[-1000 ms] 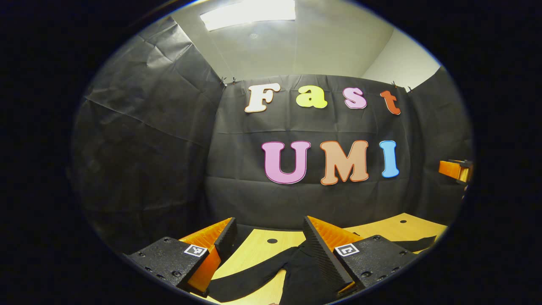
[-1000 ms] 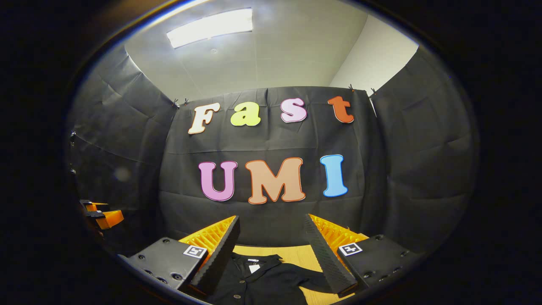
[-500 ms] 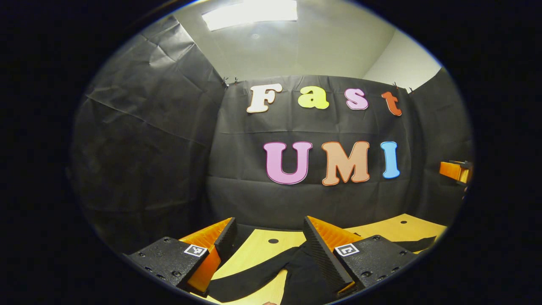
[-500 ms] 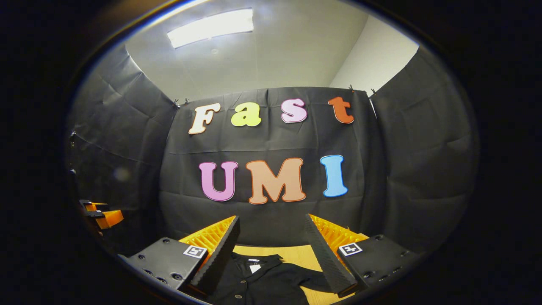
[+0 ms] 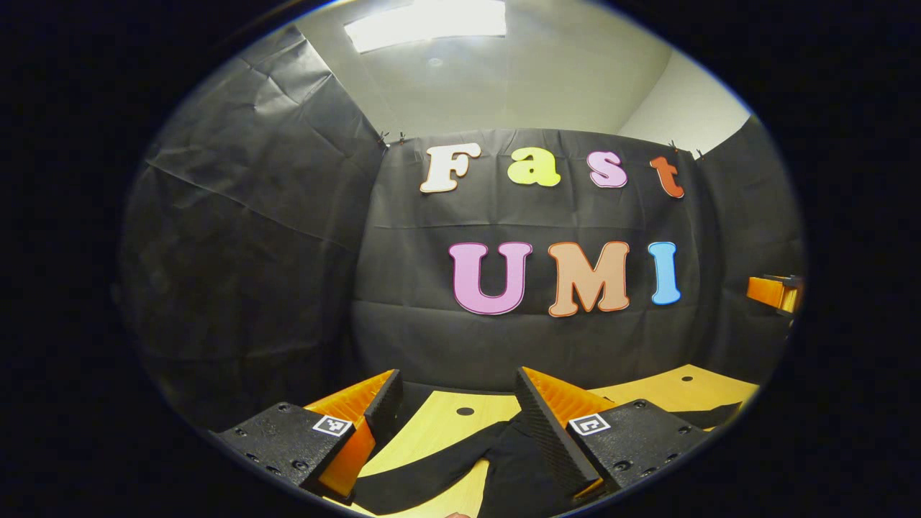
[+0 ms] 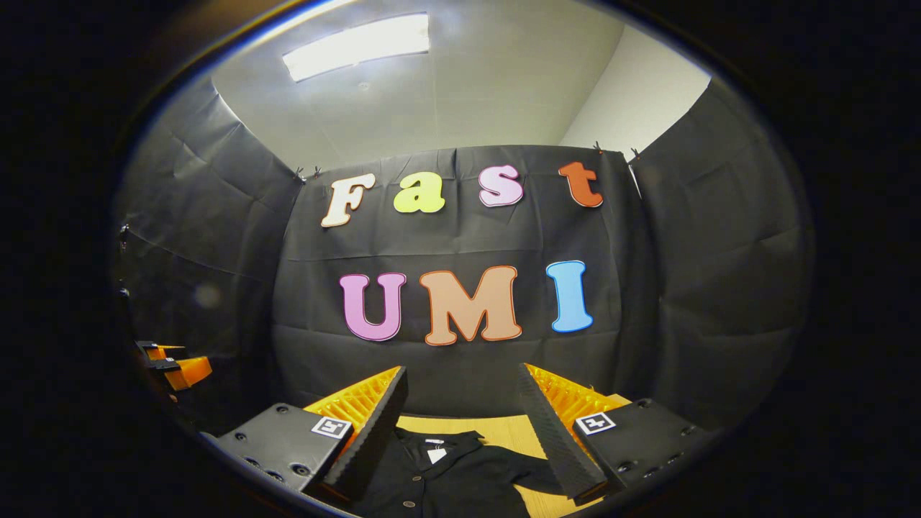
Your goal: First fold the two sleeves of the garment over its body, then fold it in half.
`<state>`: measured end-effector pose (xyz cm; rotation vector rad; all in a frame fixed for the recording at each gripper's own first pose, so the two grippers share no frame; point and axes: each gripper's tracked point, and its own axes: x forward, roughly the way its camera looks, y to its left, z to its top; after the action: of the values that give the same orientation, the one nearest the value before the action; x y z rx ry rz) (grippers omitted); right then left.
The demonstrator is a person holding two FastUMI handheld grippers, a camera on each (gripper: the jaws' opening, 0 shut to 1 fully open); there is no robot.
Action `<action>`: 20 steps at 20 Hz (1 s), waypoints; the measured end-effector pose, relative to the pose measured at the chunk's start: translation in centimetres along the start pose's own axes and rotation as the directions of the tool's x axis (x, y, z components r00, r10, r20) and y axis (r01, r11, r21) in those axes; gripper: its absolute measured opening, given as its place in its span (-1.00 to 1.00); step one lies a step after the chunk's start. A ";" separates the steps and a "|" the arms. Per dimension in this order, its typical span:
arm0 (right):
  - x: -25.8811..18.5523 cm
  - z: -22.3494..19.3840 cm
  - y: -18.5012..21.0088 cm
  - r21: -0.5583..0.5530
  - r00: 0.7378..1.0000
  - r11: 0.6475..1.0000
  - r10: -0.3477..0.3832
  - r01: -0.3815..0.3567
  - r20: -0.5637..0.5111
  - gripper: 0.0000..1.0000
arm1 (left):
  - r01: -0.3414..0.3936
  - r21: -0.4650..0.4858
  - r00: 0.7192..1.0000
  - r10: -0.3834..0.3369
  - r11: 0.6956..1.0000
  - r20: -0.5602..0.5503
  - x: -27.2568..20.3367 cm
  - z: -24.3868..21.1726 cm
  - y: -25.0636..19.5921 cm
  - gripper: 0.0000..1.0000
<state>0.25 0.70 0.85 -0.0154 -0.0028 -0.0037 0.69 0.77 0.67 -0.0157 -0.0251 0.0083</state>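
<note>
A black button-up garment [image 6: 446,482] lies flat on the wooden table [image 6: 514,432], collar and a white neck tag toward the far wall. In the left gripper view one black sleeve [image 5: 432,464] stretches out over the table [image 5: 439,424] beside the body. My left gripper [image 5: 453,392] hangs open above that sleeve, nothing between its fingers. Over the collar and the other sleeve, my right gripper [image 6: 460,392] is likewise open and holds nothing. The right gripper [image 5: 773,291] also shows at the right edge of the left gripper view, and the left gripper [image 6: 173,367] at the left edge of the right gripper view.
Black cloth walls close in the booth on three sides right behind the table. The wooden table has small dark holes [image 5: 465,411] in its top. A ceiling light [image 6: 356,44] shines overhead.
Both views have shifted very slightly; the grippers stay open and high above the garment, which has not moved.
</note>
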 end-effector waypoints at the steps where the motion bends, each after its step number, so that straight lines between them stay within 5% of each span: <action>1: 0.0 0.0 -0.1 -0.002 1.000 1.000 -0.001 0.001 0.000 0.87 | -0.001 0.002 1.000 0.001 1.000 0.003 0.1 0.2 0.0 0.86; 15: 0.3 -0.2 -1.7 0.001 1.000 1.000 -0.024 0.024 -0.005 0.87 | 0.018 0.005 1.000 -0.018 1.000 -0.013 1.2 -0.6 -1.1 0.86; 20: 0.8 0.6 -4.5 -0.092 0.997 0.993 -0.078 0.078 0.002 0.93 | 0.040 -0.022 0.999 -0.040 0.999 -0.005 2.0 -0.2 -2.1 0.86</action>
<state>1.06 -3.78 1.53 -0.1076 -0.0020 -0.0820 2.69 -1.27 0.55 -0.0372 -0.0199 -0.0321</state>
